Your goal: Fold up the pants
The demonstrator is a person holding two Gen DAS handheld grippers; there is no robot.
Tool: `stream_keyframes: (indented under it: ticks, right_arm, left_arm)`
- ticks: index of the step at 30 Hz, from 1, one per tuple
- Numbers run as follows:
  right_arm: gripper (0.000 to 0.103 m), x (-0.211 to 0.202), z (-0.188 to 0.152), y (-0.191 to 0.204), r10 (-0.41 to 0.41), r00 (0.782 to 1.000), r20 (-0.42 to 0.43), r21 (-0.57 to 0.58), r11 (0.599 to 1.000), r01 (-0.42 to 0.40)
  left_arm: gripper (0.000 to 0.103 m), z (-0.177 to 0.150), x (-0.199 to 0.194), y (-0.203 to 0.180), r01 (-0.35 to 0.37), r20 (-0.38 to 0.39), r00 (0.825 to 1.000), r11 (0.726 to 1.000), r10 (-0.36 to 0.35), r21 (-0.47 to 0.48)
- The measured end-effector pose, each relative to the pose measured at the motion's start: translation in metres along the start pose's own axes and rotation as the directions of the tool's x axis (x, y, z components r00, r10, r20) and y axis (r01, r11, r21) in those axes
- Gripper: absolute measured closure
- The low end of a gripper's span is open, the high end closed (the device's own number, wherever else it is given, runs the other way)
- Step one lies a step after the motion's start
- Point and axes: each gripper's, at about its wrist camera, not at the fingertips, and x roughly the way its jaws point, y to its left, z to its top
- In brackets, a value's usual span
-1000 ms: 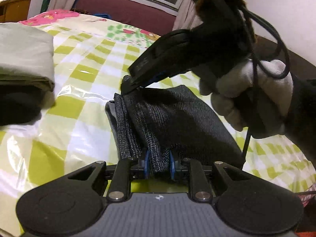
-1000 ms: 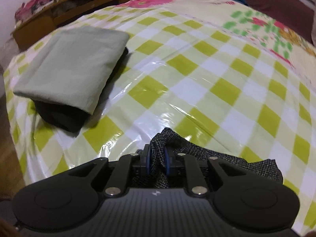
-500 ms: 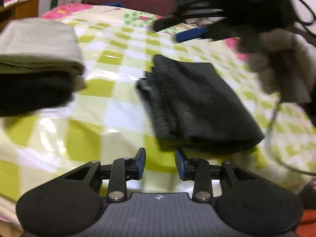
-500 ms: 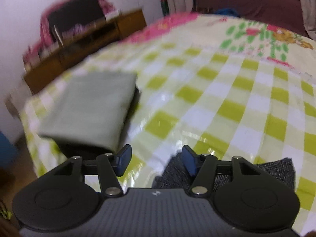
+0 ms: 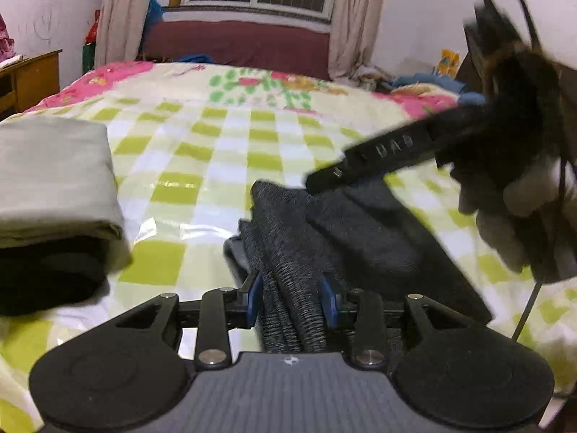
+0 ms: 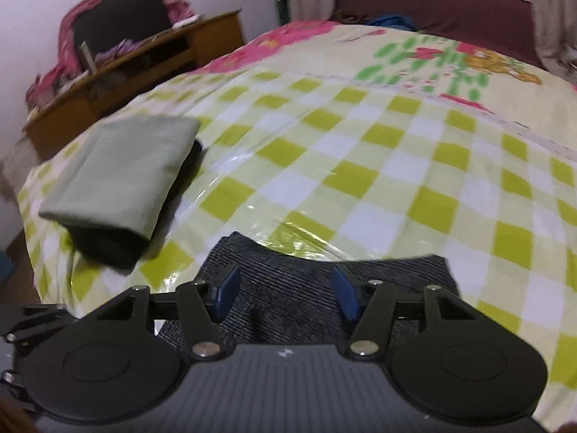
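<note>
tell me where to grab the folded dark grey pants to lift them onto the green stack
Judging by its pose, take the dark grey pants at the thick stacked edge facing the left hand-held gripper, coming in low from the near side. All layers sit between the fingers there, so the fold should hold. The green stack lies to the left.

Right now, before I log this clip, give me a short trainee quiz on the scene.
1. True or false: the right gripper is clamped on the dark grey pants.
2. What tops the pile beside the pants? A) green folded cloth B) red towel C) pillow
3. What lies between the left gripper's pads?
Key: 1 false, its jaws stand open above the pants. 2 A. 3 the folded pants.
</note>
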Motion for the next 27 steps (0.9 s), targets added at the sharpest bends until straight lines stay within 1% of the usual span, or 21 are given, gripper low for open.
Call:
stream_keyframes:
  ticks: [1,2,3,4,5,7,9,10,12,13,14,16,17,18,19,20,21,23,24,25,27]
  right_arm:
    - [0.047,0.009,0.002,0.006,0.013,1.000,-0.013,-0.033,0.999,-0.013]
    - [0.052,0.021,0.004,0.013,0.011,0.999,-0.040,-0.056,0.998,-0.013]
    - [0.067,0.033,0.005,0.019,0.012,0.997,-0.072,-0.064,0.998,-0.017]
    - [0.080,0.046,0.005,0.024,0.032,0.994,-0.108,-0.058,0.998,-0.039]
    - [0.081,0.055,0.004,0.028,0.042,0.992,-0.122,-0.055,0.997,-0.049]
    - [0.082,0.064,0.000,0.038,0.027,0.992,-0.125,-0.084,0.996,-0.037]
    - [0.082,0.065,-0.004,0.042,0.045,0.992,-0.121,-0.086,0.995,-0.056]
    - [0.082,0.064,-0.006,0.045,0.053,0.991,-0.120,-0.108,0.992,-0.066]
    - [0.082,0.062,-0.009,0.056,0.049,0.992,-0.116,-0.190,0.979,-0.070]
    - [0.082,0.059,-0.010,0.061,0.047,0.993,-0.108,-0.211,0.975,-0.069]
    - [0.082,0.056,-0.008,0.062,0.053,0.993,-0.101,-0.209,0.975,-0.074]
    - [0.083,0.040,-0.004,0.056,0.087,0.994,-0.072,-0.161,0.982,-0.098]
    - [0.081,0.027,-0.002,0.048,0.091,0.995,-0.041,-0.134,0.986,-0.096]
    - [0.073,0.013,-0.003,0.037,0.069,0.998,-0.002,-0.109,0.992,-0.068]
    - [0.063,-0.003,-0.007,0.022,0.028,0.999,0.030,-0.078,0.997,-0.026]
    - [0.058,-0.015,-0.013,0.005,-0.011,0.999,0.041,-0.042,0.999,0.013]
    - [0.055,-0.026,-0.023,-0.015,-0.048,0.998,0.032,0.006,0.999,0.048]
    - [0.053,-0.038,-0.047,-0.056,-0.094,0.995,-0.017,0.137,0.986,0.095]
    - [0.052,-0.042,-0.060,-0.072,-0.090,0.995,-0.038,0.202,0.975,0.096]
    - [0.052,-0.045,-0.073,-0.086,-0.070,0.996,-0.050,0.265,0.961,0.081]
    - [0.052,-0.046,-0.096,-0.104,0.017,0.999,-0.032,0.385,0.923,-0.003]
  left_arm:
    - [0.054,-0.002,0.004,0.002,-0.005,-0.013,1.000,1.000,0.005,-0.006]
    - [0.054,-0.005,0.006,0.000,-0.002,-0.023,1.000,1.000,0.001,-0.021]
    - [0.055,-0.007,0.007,0.001,0.003,-0.030,1.000,0.999,-0.004,-0.038]
    - [0.055,-0.009,0.007,0.001,0.007,-0.038,0.999,0.999,-0.009,-0.054]
    - [0.056,-0.013,0.006,0.000,0.012,-0.046,0.999,0.998,-0.015,-0.065]
    - [0.057,-0.020,0.008,-0.002,0.018,-0.058,0.998,0.996,-0.024,-0.092]
    - [0.057,-0.025,0.008,-0.004,0.019,-0.058,0.998,0.994,-0.025,-0.107]
    - [0.057,-0.027,0.008,-0.004,0.023,-0.061,0.998,0.993,-0.030,-0.115]
    - [0.057,-0.026,0.009,-0.003,0.033,-0.071,0.997,0.990,-0.042,-0.135]
    - [0.057,-0.027,0.008,-0.003,0.036,-0.073,0.996,0.990,-0.047,-0.139]
    - [0.056,-0.027,0.007,-0.004,0.036,-0.074,0.996,0.990,-0.047,-0.138]
    - [0.053,-0.027,0.004,-0.004,0.033,-0.073,0.996,0.990,-0.043,-0.138]
    - [0.053,-0.027,0.001,-0.004,0.033,-0.071,0.997,0.990,-0.043,-0.138]
    - [0.053,-0.028,-0.002,-0.003,0.031,-0.070,0.997,0.990,-0.041,-0.140]
    - [0.052,-0.028,-0.004,-0.002,0.030,-0.071,0.997,0.989,-0.041,-0.143]
    - [0.052,-0.029,-0.004,-0.001,0.033,-0.073,0.996,0.989,-0.044,-0.147]
    - [0.052,-0.029,-0.004,-0.001,0.034,-0.076,0.996,0.988,-0.046,-0.151]
    - [0.052,-0.030,-0.003,-0.002,0.027,-0.080,0.996,0.988,-0.040,-0.149]
    - [0.052,-0.030,-0.001,-0.005,0.014,-0.085,0.996,0.991,-0.026,-0.134]
    - [0.051,-0.030,0.000,-0.008,0.001,-0.092,0.996,0.993,-0.012,-0.119]
    - [0.048,-0.029,0.004,-0.013,-0.019,-0.105,0.994,0.995,0.009,-0.094]
